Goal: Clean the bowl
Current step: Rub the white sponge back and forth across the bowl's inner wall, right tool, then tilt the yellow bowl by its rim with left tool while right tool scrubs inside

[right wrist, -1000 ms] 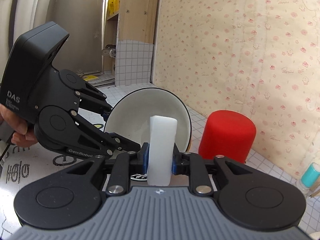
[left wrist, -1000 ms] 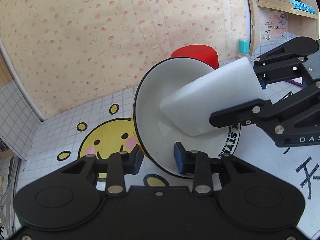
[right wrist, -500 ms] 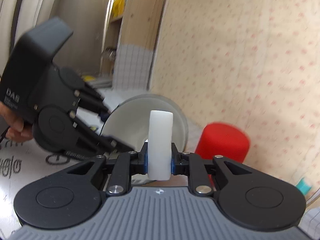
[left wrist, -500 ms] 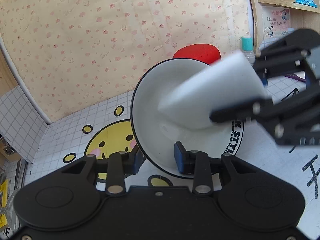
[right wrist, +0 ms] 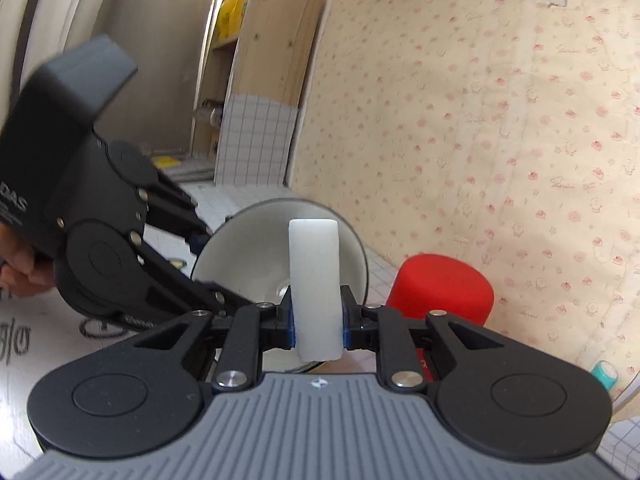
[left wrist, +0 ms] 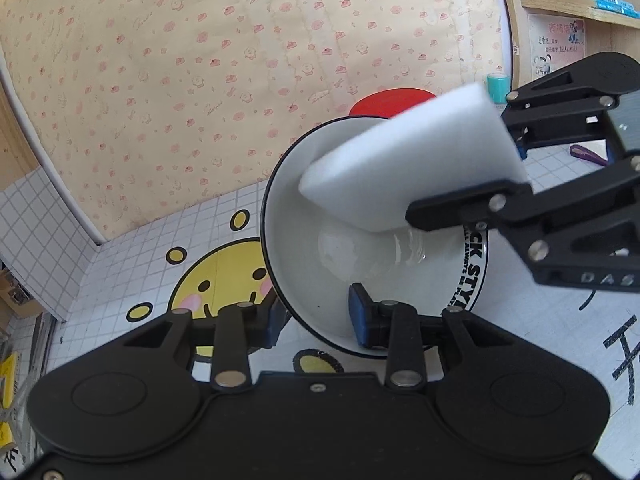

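Note:
A white bowl (left wrist: 344, 264) with a black rim is held tilted on its side above the table; my left gripper (left wrist: 316, 316) is shut on its lower rim. It also shows in the right wrist view (right wrist: 248, 256). My right gripper (right wrist: 318, 324) is shut on a white sponge block (right wrist: 314, 280). In the left wrist view the sponge (left wrist: 408, 172) reaches into the bowl's upper part from the right, against its inner wall.
A red cylindrical container (right wrist: 440, 292) stands behind the bowl by the floral wall. A teal-capped bottle (left wrist: 498, 88) stands at the back right. The table cover shows a yellow smiley face (left wrist: 224, 276) and black lettering. A wooden shelf (left wrist: 568, 4) is at upper right.
The sponge and right gripper have moved upward inside the bowl, from its middle to its upper part. The left gripper keeps hold of the bowl, which has shifted slightly.

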{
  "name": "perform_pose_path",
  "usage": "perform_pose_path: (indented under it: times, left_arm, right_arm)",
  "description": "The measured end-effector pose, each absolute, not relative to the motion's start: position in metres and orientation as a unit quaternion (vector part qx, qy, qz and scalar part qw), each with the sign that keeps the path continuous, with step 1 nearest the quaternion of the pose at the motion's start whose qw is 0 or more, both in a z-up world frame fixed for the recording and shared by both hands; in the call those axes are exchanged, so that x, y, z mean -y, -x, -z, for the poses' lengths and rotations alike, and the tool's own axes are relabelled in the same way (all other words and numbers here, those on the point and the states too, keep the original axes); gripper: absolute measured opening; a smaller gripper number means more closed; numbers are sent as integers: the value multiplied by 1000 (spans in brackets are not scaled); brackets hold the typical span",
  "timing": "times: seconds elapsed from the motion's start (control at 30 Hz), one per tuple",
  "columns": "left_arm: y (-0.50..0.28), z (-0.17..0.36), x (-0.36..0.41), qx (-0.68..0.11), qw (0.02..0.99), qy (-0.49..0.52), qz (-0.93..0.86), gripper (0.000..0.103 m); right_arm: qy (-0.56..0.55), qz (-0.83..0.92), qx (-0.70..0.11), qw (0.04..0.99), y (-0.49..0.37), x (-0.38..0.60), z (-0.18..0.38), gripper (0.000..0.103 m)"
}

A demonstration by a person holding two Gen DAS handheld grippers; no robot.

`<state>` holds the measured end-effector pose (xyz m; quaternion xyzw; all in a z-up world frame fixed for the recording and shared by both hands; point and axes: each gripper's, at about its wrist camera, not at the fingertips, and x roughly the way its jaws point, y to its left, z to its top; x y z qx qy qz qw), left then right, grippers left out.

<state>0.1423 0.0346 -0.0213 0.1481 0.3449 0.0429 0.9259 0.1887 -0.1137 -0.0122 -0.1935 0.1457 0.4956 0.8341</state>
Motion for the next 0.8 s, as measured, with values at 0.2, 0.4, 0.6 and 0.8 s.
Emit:
perform_pose_path:
  times: [0.2,0.4,0.6,0.8]
  left_arm:
    - [-145,22,-31,-345,926,-145,-45,44]
    - [-146,25,-30,-328,938,-96,-50,46]
    - [-146,21,-34,-340,935,-94,-32,37]
    - [-144,16,-33,-351,913,-206,-15,33]
  right_arm:
    - [211,-522,-194,803,-188,101,25,22]
    - [198,-516,-207,807,-192,108,26,22]
    - [182,-503,-199,821,-196,116,20,22]
    - [148,-518,-177,824,-197,127,9,22]
